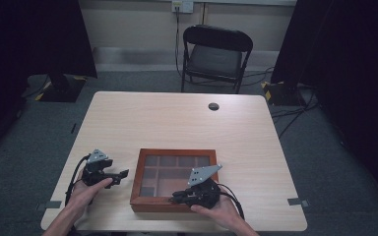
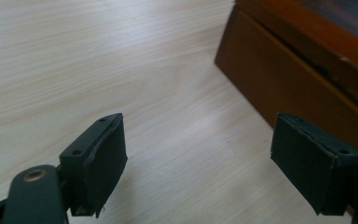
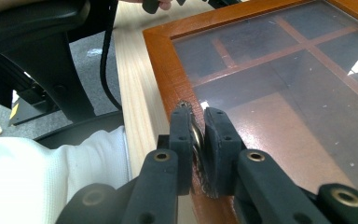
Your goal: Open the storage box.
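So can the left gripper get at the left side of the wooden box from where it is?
Probably yes: the left gripper is open, with bare table between it and the wooden box.

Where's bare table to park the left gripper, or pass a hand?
The far half of the table is bare from the wooden box to the cable hole, as is the strip right of the box. It's crowded at the near edge: left gripper, box, right gripper.

Black grippers [image 1: 120, 175] with grey three-cornered plates, brass-coloured screws, padded jaws, trailing black cables; white sleeve [image 3: 51, 172].
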A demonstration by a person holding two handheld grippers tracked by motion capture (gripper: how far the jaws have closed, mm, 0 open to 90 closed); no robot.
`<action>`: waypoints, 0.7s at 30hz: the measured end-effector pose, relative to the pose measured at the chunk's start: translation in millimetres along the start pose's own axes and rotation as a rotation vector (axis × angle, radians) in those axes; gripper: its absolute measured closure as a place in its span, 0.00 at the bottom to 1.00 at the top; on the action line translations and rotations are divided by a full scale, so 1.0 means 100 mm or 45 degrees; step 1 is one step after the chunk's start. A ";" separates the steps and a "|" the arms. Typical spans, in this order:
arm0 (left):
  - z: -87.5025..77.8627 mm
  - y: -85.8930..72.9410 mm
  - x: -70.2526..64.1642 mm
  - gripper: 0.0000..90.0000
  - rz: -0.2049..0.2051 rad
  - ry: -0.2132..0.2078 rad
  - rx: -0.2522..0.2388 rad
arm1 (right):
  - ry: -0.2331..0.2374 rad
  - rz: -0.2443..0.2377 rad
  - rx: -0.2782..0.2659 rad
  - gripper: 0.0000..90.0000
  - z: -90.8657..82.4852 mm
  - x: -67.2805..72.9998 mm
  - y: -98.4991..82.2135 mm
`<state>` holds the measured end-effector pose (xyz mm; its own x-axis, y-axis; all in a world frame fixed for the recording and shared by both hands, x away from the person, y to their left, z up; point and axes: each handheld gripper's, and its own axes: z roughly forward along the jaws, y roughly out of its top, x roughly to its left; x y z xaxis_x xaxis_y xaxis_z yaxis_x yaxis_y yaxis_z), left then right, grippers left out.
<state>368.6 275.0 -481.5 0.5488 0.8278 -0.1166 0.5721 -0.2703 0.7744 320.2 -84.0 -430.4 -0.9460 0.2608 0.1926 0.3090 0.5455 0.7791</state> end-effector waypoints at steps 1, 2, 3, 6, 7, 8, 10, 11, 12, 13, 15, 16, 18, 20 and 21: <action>0.00 0.01 -0.01 0.19 0.008 -0.010 -0.007 | -0.003 -0.002 -0.001 0.92 0.00 0.00 0.01; -0.01 0.01 -0.03 0.19 0.016 -0.020 -0.014 | -0.001 -0.004 -0.002 0.92 0.00 0.00 0.01; -0.02 0.01 -0.03 0.19 0.025 -0.040 -0.019 | 0.000 -0.003 0.006 0.92 -0.01 0.00 0.03; -0.05 0.02 -0.05 0.19 0.008 -0.078 -0.032 | 0.009 -0.004 0.016 0.92 -0.02 -0.01 0.05; -0.06 0.02 -0.06 0.19 0.006 -0.089 -0.039 | 0.014 0.003 0.017 0.92 -0.02 -0.02 0.06; -0.07 0.02 -0.07 0.19 0.013 -0.099 -0.041 | 0.016 0.006 0.018 0.92 -0.02 -0.02 0.06; -0.08 0.02 -0.08 0.19 0.019 -0.115 -0.048 | 0.014 0.001 0.024 0.92 -0.02 -0.01 0.08; -0.08 0.03 -0.09 0.19 0.028 -0.123 -0.048 | 0.013 0.001 0.023 0.92 -0.03 -0.01 0.09; -0.09 0.03 -0.09 0.19 0.032 -0.127 -0.053 | 0.015 -0.001 0.030 0.92 -0.04 -0.01 0.10; -0.09 0.03 -0.10 0.19 0.034 -0.137 -0.056 | 0.019 0.001 0.030 0.92 -0.04 -0.02 0.12; -0.11 0.04 -0.12 0.20 0.050 -0.128 -0.067 | 0.027 0.006 0.027 0.92 -0.07 -0.03 0.15; -0.11 0.04 -0.14 0.19 0.040 -0.139 -0.074 | 0.032 0.006 0.025 0.92 -0.08 -0.03 0.16; -0.12 0.04 -0.15 0.19 0.054 -0.172 -0.080 | 0.036 0.009 0.021 0.92 -0.10 -0.04 0.19; -0.13 0.05 -0.17 0.21 0.055 -0.172 -0.099 | 0.038 0.011 0.016 0.92 -0.12 -0.05 0.22; -0.14 0.05 -0.16 0.21 0.064 -0.175 -0.104 | 0.040 0.015 0.013 0.92 -0.13 -0.05 0.23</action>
<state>354.2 267.0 -467.3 0.6570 0.7375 -0.1563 0.4935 -0.2640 0.8287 330.9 -83.5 -405.8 -0.9448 0.2423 0.2206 0.3211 0.5508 0.7704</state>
